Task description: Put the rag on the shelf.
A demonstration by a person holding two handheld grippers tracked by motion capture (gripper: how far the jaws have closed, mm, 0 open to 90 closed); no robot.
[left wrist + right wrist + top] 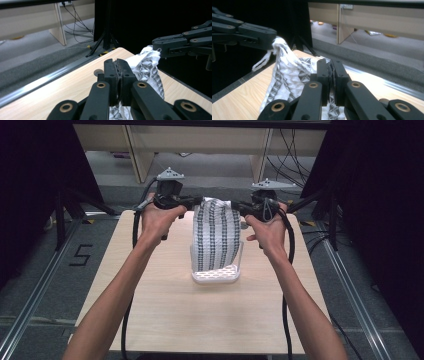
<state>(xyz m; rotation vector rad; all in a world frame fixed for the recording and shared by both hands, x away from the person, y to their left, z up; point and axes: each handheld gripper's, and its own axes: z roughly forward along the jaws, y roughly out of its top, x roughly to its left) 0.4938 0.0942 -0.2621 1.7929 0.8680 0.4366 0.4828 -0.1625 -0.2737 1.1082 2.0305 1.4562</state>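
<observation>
Holding a black-and-white patterned cloth (216,237) stretched between them, we have our left gripper (192,200) and right gripper (239,208) clenched on its two upper corners, just above centre in the high view. The cloth hangs down into a white perforated basket (216,276) standing mid-frame on the wooden table (165,310). In the left gripper view the fabric is pinched between the closed jaws and runs right toward the other gripper; the right gripper view shows the same, fabric spreading left.
</observation>
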